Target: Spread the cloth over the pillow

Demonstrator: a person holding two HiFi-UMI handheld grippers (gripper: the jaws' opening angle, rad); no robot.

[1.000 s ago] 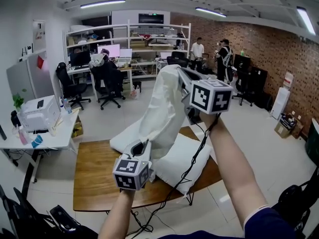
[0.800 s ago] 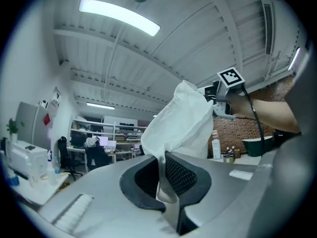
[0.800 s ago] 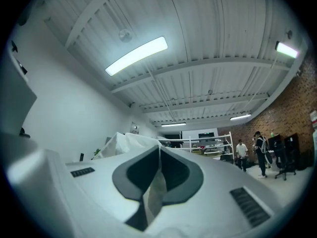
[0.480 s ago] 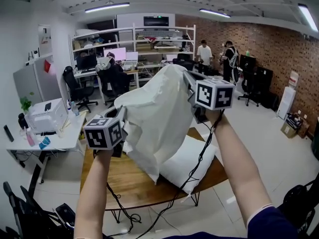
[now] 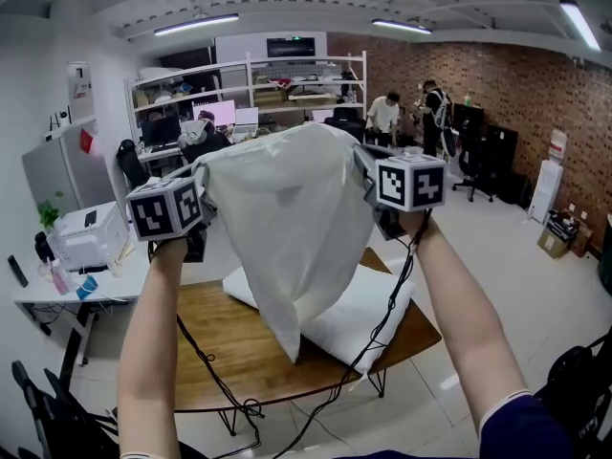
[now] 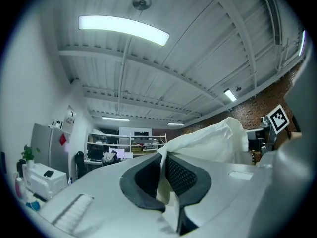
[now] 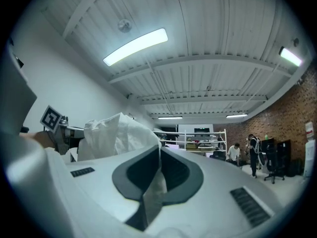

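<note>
**White cloth [image 5: 287,218] held up above a pillow [image 5: 361,316]**

At the centre of the head view, the cloth hangs stretched between two raised grippers, narrowing to a point at lower centre. The left gripper [image 5: 204,182], at centre left, is clenched on one upper corner. The right gripper [image 5: 360,158], at centre right, is clenched on the other. In each gripper view, a thin fold of cloth is pinched between the dark pads. The white pillow lies lower down on a wooden table [image 5: 225,357], partly behind the hanging cloth.
</note>
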